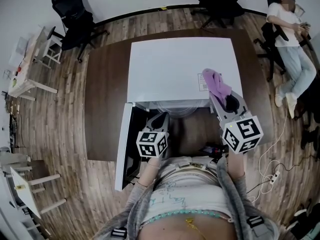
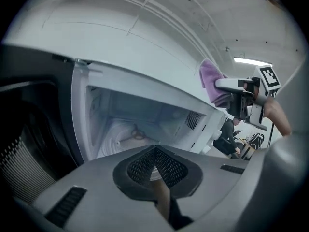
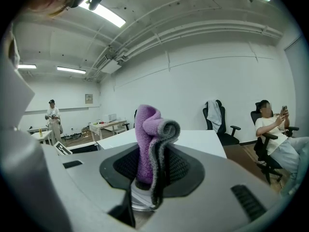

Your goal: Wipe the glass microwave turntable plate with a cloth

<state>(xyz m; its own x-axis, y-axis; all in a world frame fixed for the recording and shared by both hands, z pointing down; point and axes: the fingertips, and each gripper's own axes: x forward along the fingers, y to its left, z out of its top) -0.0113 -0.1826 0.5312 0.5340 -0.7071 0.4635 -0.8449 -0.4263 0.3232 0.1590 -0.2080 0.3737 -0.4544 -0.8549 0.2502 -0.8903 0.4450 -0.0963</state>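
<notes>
The white microwave stands on a brown table with its door swung open to the left. In the left gripper view the glass turntable plate lies on the floor of the lit cavity. My left gripper is shut and empty, low in front of the opening and pointing in. My right gripper is shut on a purple cloth with a grey side. It holds the cloth over the microwave's top right corner, and it also shows in the left gripper view.
The open door is dark at the left of the left gripper view. Office chairs stand behind the table. A person sits at the far right. A cable and power strip lie on the wooden floor.
</notes>
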